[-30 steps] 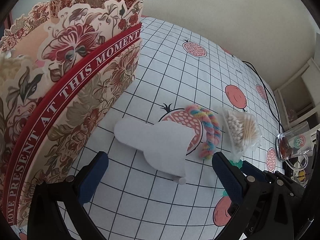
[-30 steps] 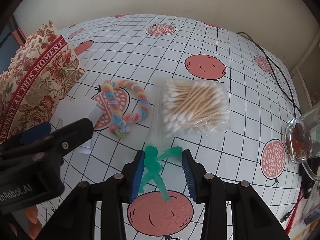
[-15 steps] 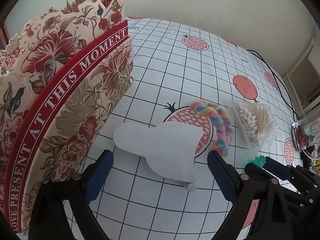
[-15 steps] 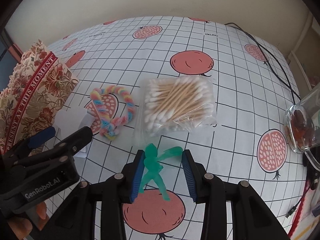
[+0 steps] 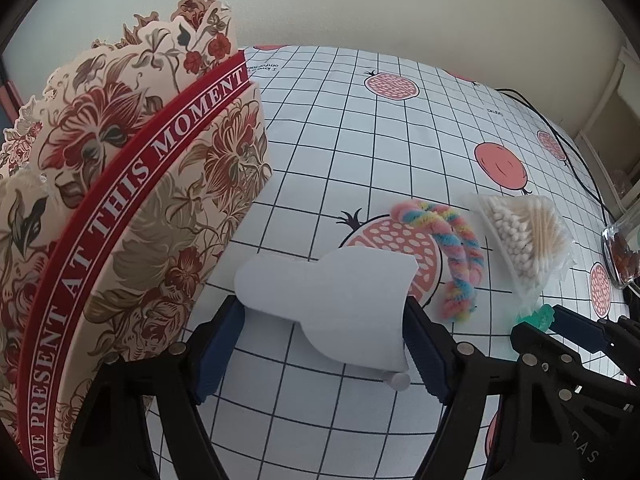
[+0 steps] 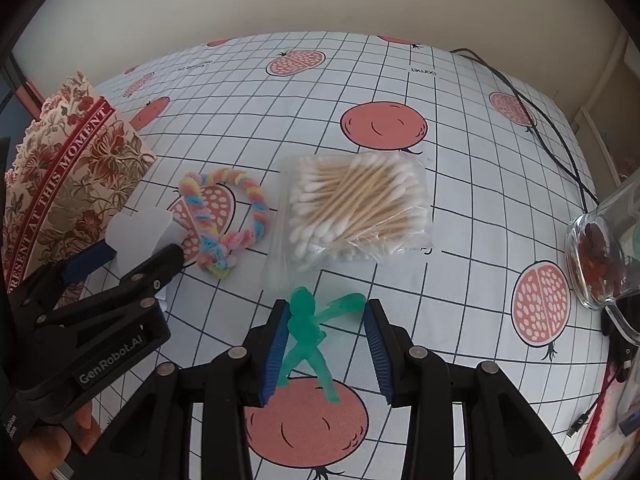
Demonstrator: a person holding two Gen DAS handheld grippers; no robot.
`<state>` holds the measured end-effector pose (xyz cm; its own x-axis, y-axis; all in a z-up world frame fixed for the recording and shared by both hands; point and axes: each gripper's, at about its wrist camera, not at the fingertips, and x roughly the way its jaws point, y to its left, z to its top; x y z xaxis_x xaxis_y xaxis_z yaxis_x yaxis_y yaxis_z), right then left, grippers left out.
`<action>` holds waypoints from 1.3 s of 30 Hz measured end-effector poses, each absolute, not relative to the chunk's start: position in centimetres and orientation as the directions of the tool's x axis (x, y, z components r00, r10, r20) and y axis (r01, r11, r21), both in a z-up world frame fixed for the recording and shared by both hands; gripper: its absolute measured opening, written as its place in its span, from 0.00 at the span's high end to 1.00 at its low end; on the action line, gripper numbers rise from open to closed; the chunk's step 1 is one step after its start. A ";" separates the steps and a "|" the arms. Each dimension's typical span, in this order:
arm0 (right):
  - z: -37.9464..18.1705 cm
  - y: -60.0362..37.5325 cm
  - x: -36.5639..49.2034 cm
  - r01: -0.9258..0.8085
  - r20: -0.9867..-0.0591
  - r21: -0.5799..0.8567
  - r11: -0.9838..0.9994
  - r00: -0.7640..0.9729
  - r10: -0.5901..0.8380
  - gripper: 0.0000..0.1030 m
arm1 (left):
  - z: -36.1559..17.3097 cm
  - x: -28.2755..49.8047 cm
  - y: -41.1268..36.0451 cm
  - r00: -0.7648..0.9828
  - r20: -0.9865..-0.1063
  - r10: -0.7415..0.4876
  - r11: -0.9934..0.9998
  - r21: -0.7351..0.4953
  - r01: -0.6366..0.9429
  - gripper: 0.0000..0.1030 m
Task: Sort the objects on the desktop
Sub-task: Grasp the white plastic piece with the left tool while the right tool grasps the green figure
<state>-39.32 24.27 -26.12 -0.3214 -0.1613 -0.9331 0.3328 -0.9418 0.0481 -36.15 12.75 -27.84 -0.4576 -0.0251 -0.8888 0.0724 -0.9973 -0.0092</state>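
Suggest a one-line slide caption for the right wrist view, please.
Right gripper, jaws open around a green toy figure, with bagged cotton swabs and a rainbow twisted cord beyond on the gridded tablecloth.

The left wrist view sits low and close over the white grid-patterned tablecloth with pomegranate prints, looking forward between its own two blue-padded fingers, with the tall floral cardboard gift box banded in red filling its left side at very near range. The right wrist view rides higher and farther back, tilted down across the same cloth toward the cream wall. Both views share the twisted rainbow fuzzy rope ring, the clear bag of wooden cotton swabs and the curled white paper sheet. Each camera also catches the other tool: the right one at the left view's lower right edge, the left one at the right view's lower left.
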 end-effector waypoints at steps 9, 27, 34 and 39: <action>-26.1 24.2 -39.3 0.331 -0.931 0.045 -0.943 -0.328 -0.159 0.60 | -27.8 -36.7 13.2 -0.467 -0.884 -0.020 -0.999 0.000 0.043 0.47; -26.0 24.6 -39.6 0.306 -0.926 0.081 -0.949 -0.330 -0.185 0.60 | -27.2 -35.1 12.4 -0.435 -0.900 0.013 -0.997 -0.044 0.061 0.54; -24.7 25.2 -39.9 0.283 -0.910 0.111 -0.953 -0.356 -0.212 0.60 | -26.8 -35.1 11.9 -0.425 -0.904 0.048 -0.993 -0.088 0.076 0.54; -23.1 25.7 -40.0 0.260 -0.892 0.130 -0.957 -0.391 -0.228 0.60 | -26.2 -35.2 11.9 -0.436 -0.897 0.076 -0.991 -0.118 0.069 0.54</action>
<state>-40.03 25.73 -23.13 -0.3915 -0.2276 -0.8916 0.2605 -0.9567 0.1299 -35.21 11.86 -26.23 -0.4359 0.0762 -0.8968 0.0692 -0.9906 -0.1178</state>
